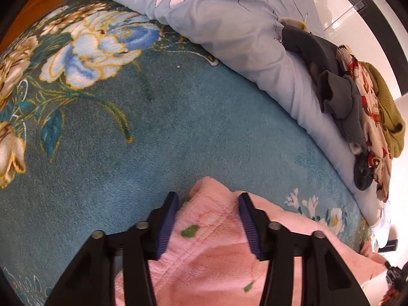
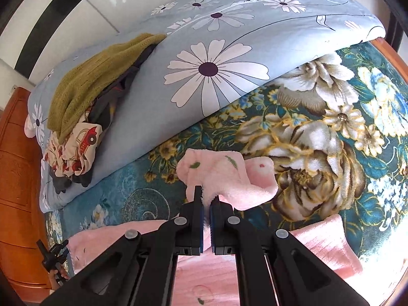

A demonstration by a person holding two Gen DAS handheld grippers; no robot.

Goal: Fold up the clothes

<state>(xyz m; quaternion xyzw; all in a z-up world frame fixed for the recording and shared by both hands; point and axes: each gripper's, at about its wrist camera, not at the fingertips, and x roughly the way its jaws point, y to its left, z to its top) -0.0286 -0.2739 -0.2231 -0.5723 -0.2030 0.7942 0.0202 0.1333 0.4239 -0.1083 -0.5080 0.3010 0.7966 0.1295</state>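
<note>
**Soft fleece, best held at seams and corners**

The teal floral bed blanket (image 1: 127, 140) carries the pink fleece garment (image 1: 211, 250) at its near edge, below the daisy-print quilt (image 2: 204, 71). The fleece looks light, limp and plush, likely to sag and bunch, so hems and corners suit gripping. The left gripper (image 1: 207, 205) straddles a stitched edge, jaws apart. The right gripper (image 2: 206, 199) is clenched on a bunched fold.

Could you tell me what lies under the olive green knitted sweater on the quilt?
Under the olive sweater a cream garment printed with red cars and a dark grey garment stick out, all resting on the daisy quilt. Anything deeper in the pile is hidden.
</note>
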